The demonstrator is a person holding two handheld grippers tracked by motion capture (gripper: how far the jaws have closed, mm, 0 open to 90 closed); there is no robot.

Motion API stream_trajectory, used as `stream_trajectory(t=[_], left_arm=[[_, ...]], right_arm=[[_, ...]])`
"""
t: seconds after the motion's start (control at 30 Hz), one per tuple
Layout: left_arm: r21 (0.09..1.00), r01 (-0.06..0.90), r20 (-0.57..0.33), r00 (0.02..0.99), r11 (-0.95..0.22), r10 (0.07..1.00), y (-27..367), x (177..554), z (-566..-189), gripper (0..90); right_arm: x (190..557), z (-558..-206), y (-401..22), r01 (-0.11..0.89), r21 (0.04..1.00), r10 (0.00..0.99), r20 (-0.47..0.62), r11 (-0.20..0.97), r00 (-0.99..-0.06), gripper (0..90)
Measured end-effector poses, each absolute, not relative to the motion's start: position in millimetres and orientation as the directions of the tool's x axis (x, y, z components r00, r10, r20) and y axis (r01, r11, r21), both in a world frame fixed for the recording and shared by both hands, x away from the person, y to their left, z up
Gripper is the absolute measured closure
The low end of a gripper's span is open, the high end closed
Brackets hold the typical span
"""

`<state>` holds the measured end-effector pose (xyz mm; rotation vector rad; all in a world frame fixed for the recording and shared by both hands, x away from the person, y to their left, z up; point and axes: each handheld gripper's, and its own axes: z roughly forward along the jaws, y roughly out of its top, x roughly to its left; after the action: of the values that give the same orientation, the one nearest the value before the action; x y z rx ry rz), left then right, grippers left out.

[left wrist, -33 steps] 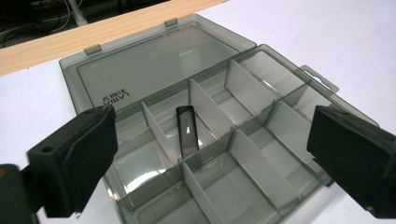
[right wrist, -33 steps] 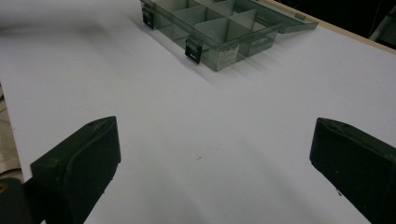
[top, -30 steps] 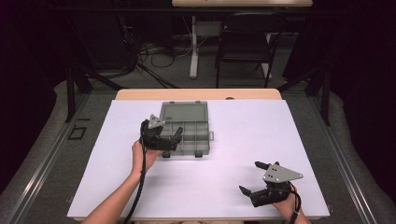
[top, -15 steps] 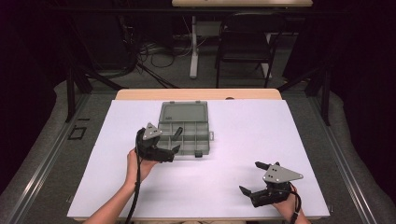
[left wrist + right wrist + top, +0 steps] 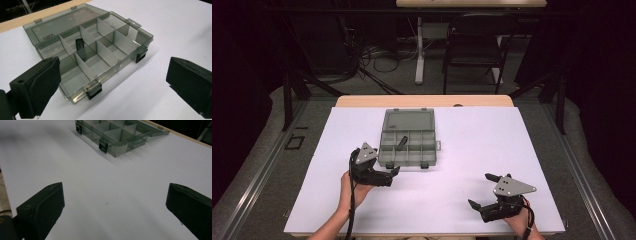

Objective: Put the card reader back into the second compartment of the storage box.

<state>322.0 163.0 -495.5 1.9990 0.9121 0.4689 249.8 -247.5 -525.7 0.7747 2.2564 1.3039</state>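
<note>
1. The smoke-grey compartment box (image 5: 408, 138) lies open on the tabletop (image 5: 472, 150), lid flat behind it; a small black part (image 5: 79, 44) sits in a middle back compartment; the other compartments look empty.
2. The left gripper (image 5: 388, 175) hovers just in front of the box, jaws wide, holding nothing; the right gripper (image 5: 478, 198) rests well apart at the near right, jaws wide and empty.
3. Judging by this, the black part is placed; closing the lid and its two front latches (image 5: 94, 90) looks left to do.
4. White sheet over a wooden tabletop; a dark room behind with a chair (image 5: 472, 45) and floor cables (image 5: 377, 55).
</note>
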Motion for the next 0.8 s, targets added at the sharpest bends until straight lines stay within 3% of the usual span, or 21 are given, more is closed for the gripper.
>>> stream_trajectory(t=[0.8], left_arm=[[0.832,0.429,-0.03,0.67,-0.353,0.741,183,289,-508,0.1]], right_arm=[[250,-526,-247,0.258,0.877,0.649,-0.076,0.405,-0.757,1.5]])
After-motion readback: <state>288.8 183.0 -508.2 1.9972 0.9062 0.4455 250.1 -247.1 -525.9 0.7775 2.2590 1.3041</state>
